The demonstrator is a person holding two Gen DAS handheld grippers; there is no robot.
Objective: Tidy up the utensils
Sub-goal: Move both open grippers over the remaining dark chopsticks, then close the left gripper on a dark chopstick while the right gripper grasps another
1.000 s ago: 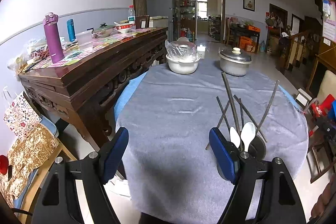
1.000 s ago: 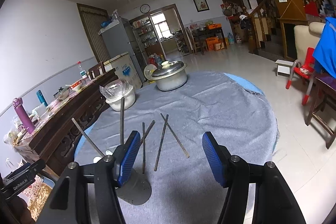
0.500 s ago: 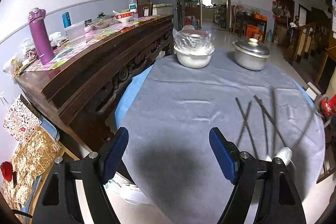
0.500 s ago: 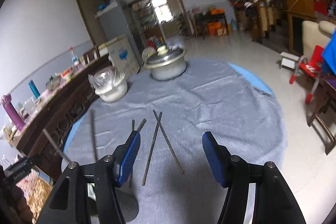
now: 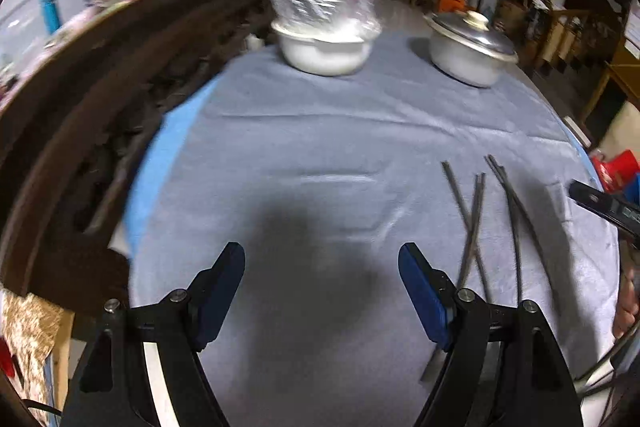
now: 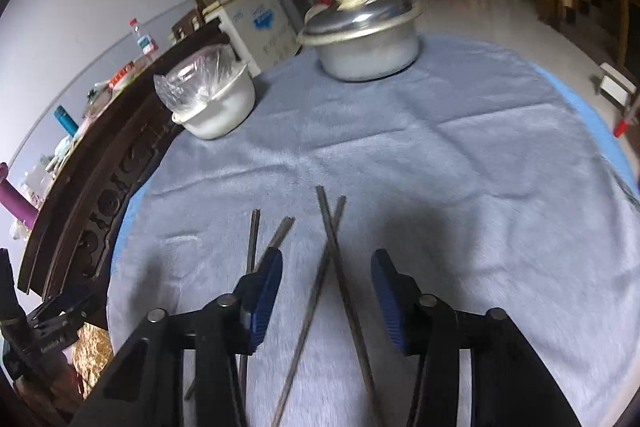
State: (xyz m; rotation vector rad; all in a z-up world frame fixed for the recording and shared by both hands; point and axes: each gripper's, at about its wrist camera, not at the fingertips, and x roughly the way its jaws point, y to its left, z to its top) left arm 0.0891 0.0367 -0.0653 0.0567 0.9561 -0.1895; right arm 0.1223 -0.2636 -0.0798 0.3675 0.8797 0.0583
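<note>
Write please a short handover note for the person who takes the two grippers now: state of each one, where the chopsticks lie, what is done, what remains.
Left gripper: jaws wide open, nothing between them, over bare grey cloth, left of the chopsticks.
Right gripper: jaws closing, not yet pressing; a crossed pair of chopsticks lies between them on the cloth.
A second pair lies just left of its left jaw.
White bowl and lidded pot stand at the far side.
Done: nothing gathered here; all four chopsticks loose on the cloth.
Left: grip the crossed pair, then collect the rest.
</note>
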